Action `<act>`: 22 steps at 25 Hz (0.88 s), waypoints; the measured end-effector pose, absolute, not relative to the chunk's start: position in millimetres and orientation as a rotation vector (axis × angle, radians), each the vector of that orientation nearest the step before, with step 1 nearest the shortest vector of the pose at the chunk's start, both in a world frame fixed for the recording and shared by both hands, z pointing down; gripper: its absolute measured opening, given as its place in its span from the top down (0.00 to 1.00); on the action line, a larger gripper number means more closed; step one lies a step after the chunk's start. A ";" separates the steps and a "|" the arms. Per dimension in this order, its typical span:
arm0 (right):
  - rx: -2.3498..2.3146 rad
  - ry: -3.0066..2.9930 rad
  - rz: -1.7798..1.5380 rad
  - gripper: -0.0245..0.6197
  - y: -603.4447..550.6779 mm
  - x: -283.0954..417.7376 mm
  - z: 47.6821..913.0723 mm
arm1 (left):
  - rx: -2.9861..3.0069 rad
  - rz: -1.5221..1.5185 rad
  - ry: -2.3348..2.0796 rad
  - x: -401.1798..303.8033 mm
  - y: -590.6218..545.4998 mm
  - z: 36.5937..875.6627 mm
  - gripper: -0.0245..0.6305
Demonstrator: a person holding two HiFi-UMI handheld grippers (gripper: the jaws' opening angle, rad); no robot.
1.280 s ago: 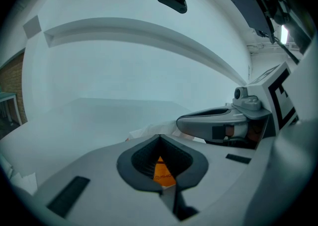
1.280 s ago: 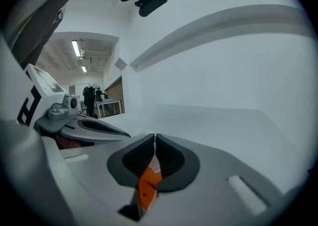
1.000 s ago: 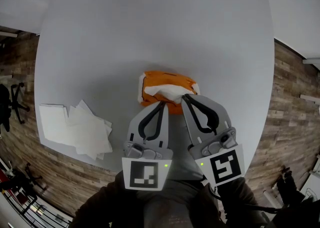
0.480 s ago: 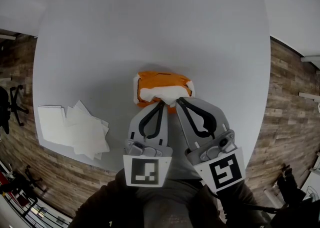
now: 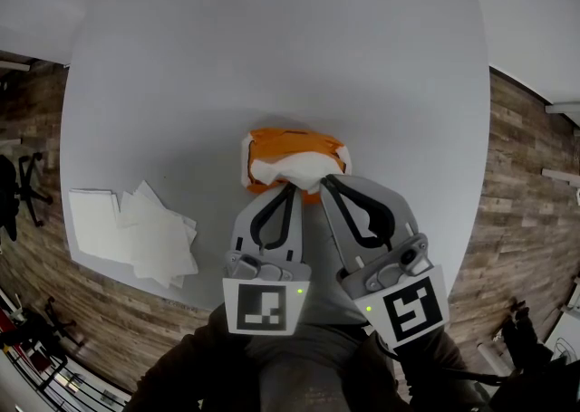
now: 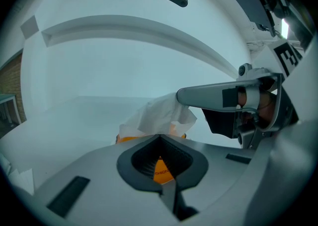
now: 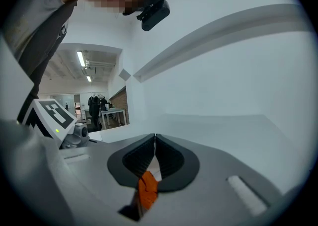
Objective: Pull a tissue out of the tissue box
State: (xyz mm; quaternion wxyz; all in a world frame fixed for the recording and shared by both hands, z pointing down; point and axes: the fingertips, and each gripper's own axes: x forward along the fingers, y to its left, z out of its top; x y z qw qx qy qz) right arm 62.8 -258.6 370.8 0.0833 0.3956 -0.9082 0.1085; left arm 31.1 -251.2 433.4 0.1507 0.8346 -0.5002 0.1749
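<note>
An orange tissue box (image 5: 294, 143) lies on the round grey table (image 5: 272, 48), with a white tissue (image 5: 288, 169) bunched up out of its top. My right gripper (image 5: 325, 181) is shut on the tissue's right side; in the right gripper view a white strip shows between the closed jaws (image 7: 155, 136), with the orange box (image 7: 147, 190) below. My left gripper (image 5: 291, 188) is shut with nothing between its jaws, its tips at the box's near edge just under the tissue (image 6: 159, 113). Through its jaw gap I see the orange box (image 6: 161, 168).
A loose pile of several white tissues (image 5: 136, 229) lies at the table's near left edge. Wooden floor surrounds the table, with an office chair (image 5: 23, 186) at the far left. A person's dark sleeves show behind both grippers at the bottom.
The box and both grippers have shifted slightly left in the picture together. The right gripper stays closed at the tissue, and the left stays at the box's near edge.
</note>
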 end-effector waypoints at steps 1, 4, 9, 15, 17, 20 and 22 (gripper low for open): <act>1.181 -2.711 0.323 0.95 -258.8 62.9 370.7 | 2.393 0.504 -1.436 30.9 -251.2 434.4 0.96; 1.182 -2.712 0.321 0.95 -259.3 63.1 370.3 | 2.385 0.507 -1.434 30.1 -250.9 436.6 0.96; 1.185 -2.716 0.325 0.95 -259.4 62.2 366.2 | 2.381 0.509 -1.431 28.6 -250.9 437.0 0.96; 1.183 -2.730 0.306 0.95 -258.7 58.6 357.3 | 2.377 0.489 -1.441 27.2 -252.0 436.5 0.96; 1.184 -2.733 0.298 0.95 -257.6 58.5 353.3 | 2.380 0.490 -1.438 27.2 -251.9 435.6 0.96; 1.187 -2.739 0.283 0.95 -255.7 59.6 346.4 | 2.383 0.484 -1.435 28.5 -251.9 435.0 0.96; 1.190 -2.741 0.275 0.95 -254.8 60.2 342.7 | 2.376 0.482 -1.434 28.7 -251.7 435.7 0.96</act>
